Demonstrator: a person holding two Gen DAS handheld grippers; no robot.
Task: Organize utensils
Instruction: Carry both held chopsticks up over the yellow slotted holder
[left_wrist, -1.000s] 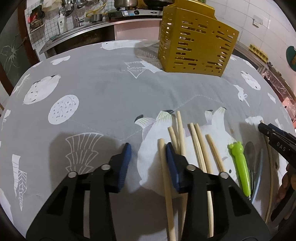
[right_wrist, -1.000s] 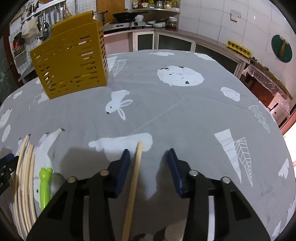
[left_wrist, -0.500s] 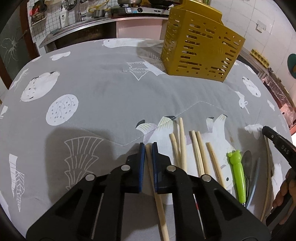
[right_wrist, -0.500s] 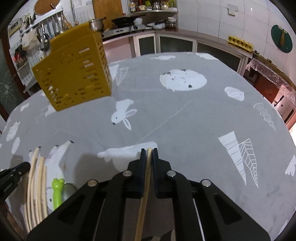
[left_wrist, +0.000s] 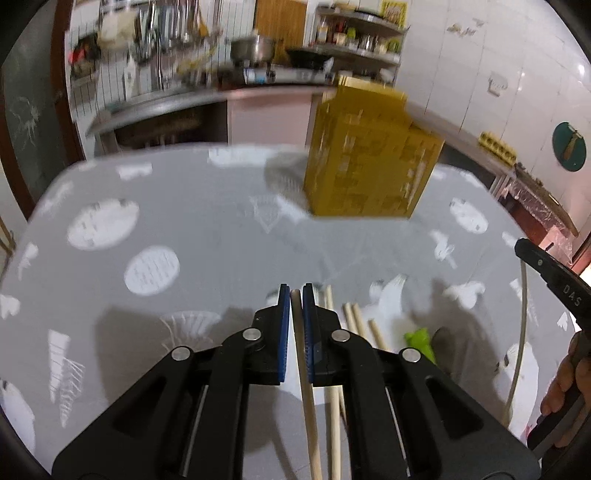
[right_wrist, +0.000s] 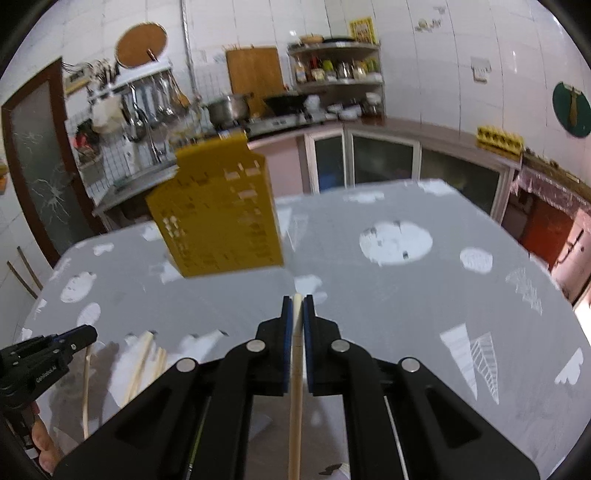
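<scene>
Both wrist views look forward over the table (left_wrist: 207, 206), sharing the somewhat blurred yellow holder (left_wrist: 369, 162)

A grey animal-print cloth (right_wrist: 388, 295) covers the worktop. Behind it: a steel pot (right_wrist: 227, 104), a wooden cutting board (right_wrist: 255, 72), and a jar-filled corner shelf (right_wrist: 336, 68).

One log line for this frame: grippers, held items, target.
left gripper: shut on chopstick | right gripper: shut on second chopstick | target: yellow holder, upright

left gripper (left_wrist: 295, 295) clamps chopstick (left_wrist: 304, 373) | yellow caddy (left_wrist: 369, 162) beyond
</scene>
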